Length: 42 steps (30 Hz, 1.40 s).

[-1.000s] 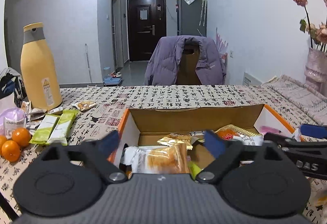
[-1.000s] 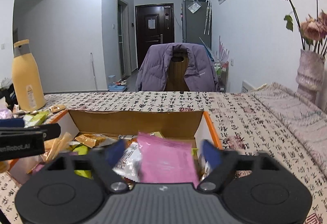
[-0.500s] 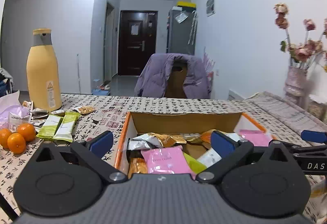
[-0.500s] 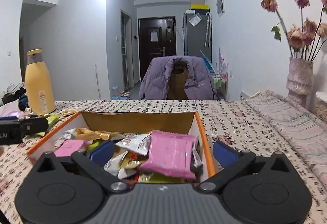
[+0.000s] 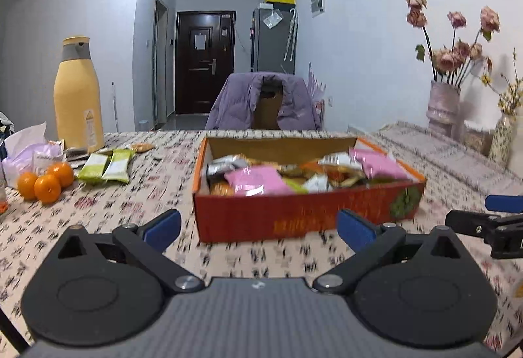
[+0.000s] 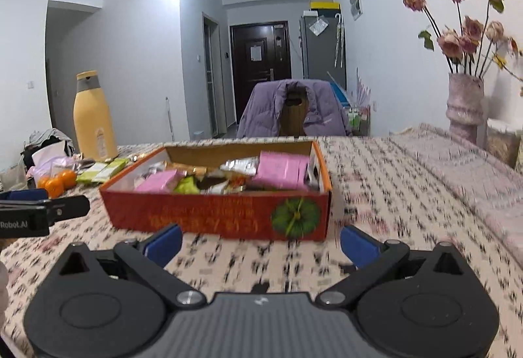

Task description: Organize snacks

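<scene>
An orange-red cardboard box (image 5: 294,217) (image 6: 209,217) sits on the patterned tablecloth, filled with mixed snack packets, among them pink packets (image 5: 258,181) (image 6: 281,170). My left gripper (image 5: 258,229) is open and empty, just short of the box's near wall. My right gripper (image 6: 260,242) is also open and empty, in front of the box's right half. Two green snack bars (image 5: 106,166) (image 6: 103,171) lie on the cloth left of the box. Each gripper's fingers show at the edge of the other's view.
A tall yellow bottle (image 5: 77,96) stands at the back left, with three oranges (image 5: 44,183), loose wrappers and a plastic bag near it. Vases of dried roses (image 6: 464,109) stand at the right. A chair with a purple jacket (image 5: 264,106) faces the far table edge.
Both grippers have pulled back from over the box to in front of it. The right one let the pink packet drop into the box; the box's near wall now shows.
</scene>
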Each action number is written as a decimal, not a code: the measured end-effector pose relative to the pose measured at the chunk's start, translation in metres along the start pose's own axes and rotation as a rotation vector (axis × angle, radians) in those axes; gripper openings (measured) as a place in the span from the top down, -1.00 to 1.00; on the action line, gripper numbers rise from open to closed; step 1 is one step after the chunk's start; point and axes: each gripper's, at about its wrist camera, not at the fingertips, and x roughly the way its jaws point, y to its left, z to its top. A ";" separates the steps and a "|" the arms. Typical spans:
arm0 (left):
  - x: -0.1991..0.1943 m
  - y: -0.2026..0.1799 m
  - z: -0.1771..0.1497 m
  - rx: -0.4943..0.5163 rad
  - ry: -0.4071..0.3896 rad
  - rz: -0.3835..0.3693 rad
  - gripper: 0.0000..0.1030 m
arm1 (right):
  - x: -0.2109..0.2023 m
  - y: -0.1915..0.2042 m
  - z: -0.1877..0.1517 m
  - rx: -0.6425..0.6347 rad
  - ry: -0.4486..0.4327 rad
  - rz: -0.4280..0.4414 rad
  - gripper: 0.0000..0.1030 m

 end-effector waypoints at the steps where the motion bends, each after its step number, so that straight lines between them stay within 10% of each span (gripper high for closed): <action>1: -0.001 0.001 -0.003 -0.003 0.011 -0.003 -1.00 | -0.002 0.000 -0.004 0.000 0.009 0.000 -1.00; 42: -0.012 0.002 -0.037 -0.038 0.088 -0.032 -1.00 | -0.007 0.010 -0.031 0.012 0.072 -0.006 -1.00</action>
